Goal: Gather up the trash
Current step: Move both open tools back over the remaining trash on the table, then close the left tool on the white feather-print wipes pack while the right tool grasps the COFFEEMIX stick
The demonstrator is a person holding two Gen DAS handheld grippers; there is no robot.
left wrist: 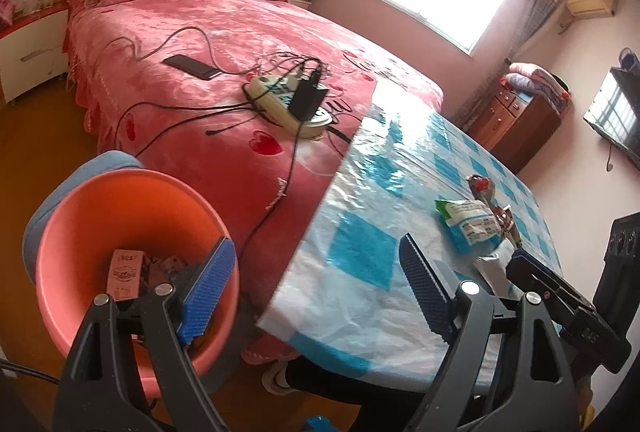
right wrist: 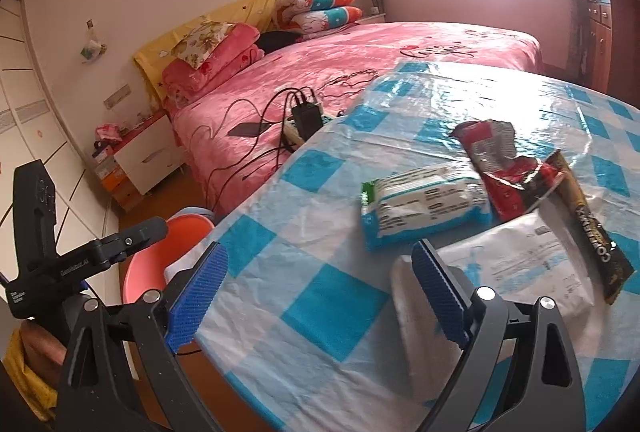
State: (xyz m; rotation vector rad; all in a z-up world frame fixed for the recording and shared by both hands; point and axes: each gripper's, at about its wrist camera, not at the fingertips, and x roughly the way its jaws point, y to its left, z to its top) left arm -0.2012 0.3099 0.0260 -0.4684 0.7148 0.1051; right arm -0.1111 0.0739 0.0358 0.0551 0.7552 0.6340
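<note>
The trash I'm after lies in a loose heap on the desk (right wrist: pixel 320 296), which is covered with a blue-and-white checked plastic sheet: a white mailer bag (right wrist: pixel 516 268) nearest me, a blue-and-white wipes pack (right wrist: pixel 424 204) just beyond it, a red snack wrapper (right wrist: pixel 504 168) overlapping that, and a dark coffee sachet (right wrist: pixel 588 228) lying along the mailer's far edge. My right claw (right wrist: pixel 316 296) hangs low over the near edge of the desk with its jaws wide apart and nothing between them; its right finger sits just at the mailer's corner. My left claw (left wrist: pixel 316 296) is also spread and empty, one finger over the orange bin (left wrist: pixel 80 216) beside the desk, where a small carton (left wrist: pixel 124 272) already lies. The main risk, I think, is that thin, flat mailer: closing on it could pinch the slippery sheet underneath and drag the whole cover, sliding the other pieces toward the edge. The overlapping wrappers may also come up together and shed one on the way. The bin stands low beside the bed (left wrist: pixel 224 32), so a drop released early could land on the floor, and a wide swing might snag the cables (left wrist: pixel 256 216) trailing from the power strip (left wrist: pixel 288 104).
</note>
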